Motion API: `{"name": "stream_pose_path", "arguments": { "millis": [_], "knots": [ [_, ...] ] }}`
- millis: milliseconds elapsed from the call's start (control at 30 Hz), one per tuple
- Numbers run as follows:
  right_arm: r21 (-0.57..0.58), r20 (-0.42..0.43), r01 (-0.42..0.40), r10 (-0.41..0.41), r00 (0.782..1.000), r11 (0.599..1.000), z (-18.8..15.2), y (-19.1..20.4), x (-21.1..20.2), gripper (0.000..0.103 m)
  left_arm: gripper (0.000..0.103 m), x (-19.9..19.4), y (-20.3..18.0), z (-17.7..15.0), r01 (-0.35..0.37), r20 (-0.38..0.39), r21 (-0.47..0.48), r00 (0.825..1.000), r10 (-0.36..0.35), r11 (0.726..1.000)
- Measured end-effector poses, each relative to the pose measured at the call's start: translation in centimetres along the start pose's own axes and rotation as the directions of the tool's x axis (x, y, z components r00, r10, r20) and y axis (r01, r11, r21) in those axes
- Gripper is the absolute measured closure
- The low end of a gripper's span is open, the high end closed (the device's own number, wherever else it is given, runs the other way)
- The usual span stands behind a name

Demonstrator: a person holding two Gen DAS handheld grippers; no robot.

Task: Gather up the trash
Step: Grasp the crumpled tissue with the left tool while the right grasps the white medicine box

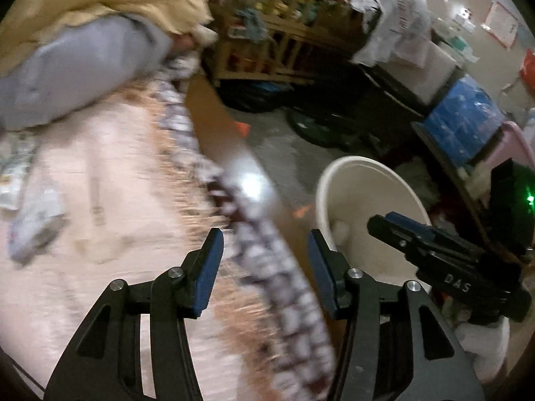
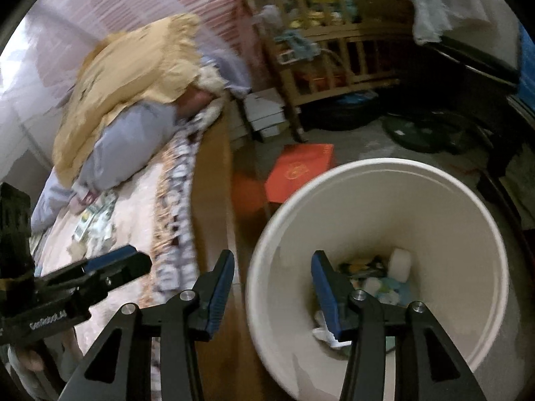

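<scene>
The white bucket [image 2: 378, 260] stands on the grey floor beside the bed [image 2: 133, 220], filling the right wrist view from four to six o'clock. Only this view looks down into it: at the bottom lies trash [image 2: 378, 280], a white roll, a dark printed wrapper, pale blue scraps and crumpled white paper; the exact number of pieces cannot be told. The left wrist view shows just one bucket rim at four o'clock [image 1: 337, 173] and a single white lump inside.

The right gripper [image 2: 272, 287] points steeply down at the near rim, its jaws partly open with nothing between them; one blue pad hangs inside the bucket, the other over the bed's wooden edge. The left gripper [image 1: 264, 267] also tilts down, jaws partly open and empty, over the patterned hem of the bedcover [image 1: 284, 284]. Each camera catches the other gripper: at three o'clock in the left view, at eight o'clock in the right.

Only the left view shows a crumpled wrapper [image 1: 33, 230] on the bed at nine o'clock. Only the right view shows one orange folder [image 2: 301, 170] on the floor at twelve o'clock. Both show one wooden crib [image 2: 334, 50].
</scene>
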State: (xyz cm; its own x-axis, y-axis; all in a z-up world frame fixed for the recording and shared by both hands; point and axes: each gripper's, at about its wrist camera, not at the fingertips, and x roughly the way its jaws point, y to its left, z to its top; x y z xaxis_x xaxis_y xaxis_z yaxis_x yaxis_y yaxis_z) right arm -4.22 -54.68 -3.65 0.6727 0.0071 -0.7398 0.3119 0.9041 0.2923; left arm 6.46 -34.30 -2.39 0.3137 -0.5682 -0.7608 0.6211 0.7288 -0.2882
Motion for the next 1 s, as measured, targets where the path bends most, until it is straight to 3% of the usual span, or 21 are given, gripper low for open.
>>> {"name": "stream_pose_path", "arguments": {
  "millis": [300,500,633,733,1000],
  "knots": [
    [-0.135,-0.048,-0.106,0.1,0.994,0.985,-0.5,8.3,2.3,0.055,0.053,-4.6,7.7,-1.9,-0.185,0.045,-0.068,0.981,0.188,0.98],
    [-0.229,-0.114,-0.2,0.178,0.977,0.953,-1.2,14.8,4.4,0.052,0.053,-7.6,14.4,-3.7,-0.257,0.038,-0.163,0.963,0.267,0.952],
    [-0.269,-0.172,-0.267,0.227,0.959,0.925,-1.8,19.1,6.5,0.052,0.053,-9.8,19.2,-4.8,-0.318,0.035,-0.224,0.942,0.334,0.921],
    [-0.298,-0.208,-0.302,0.247,0.946,0.906,-2.1,22.4,8.5,0.045,0.053,-11.2,23.8,-5.7,-0.351,0.025,-0.299,0.927,0.375,0.887],
    [-0.267,-0.315,-0.399,0.312,0.896,0.877,-2.1,28.9,14.8,0.042,0.053,-13.2,31.7,-6.9,-0.358,0.012,-0.46,0.912,0.409,0.813]
  ]
}}
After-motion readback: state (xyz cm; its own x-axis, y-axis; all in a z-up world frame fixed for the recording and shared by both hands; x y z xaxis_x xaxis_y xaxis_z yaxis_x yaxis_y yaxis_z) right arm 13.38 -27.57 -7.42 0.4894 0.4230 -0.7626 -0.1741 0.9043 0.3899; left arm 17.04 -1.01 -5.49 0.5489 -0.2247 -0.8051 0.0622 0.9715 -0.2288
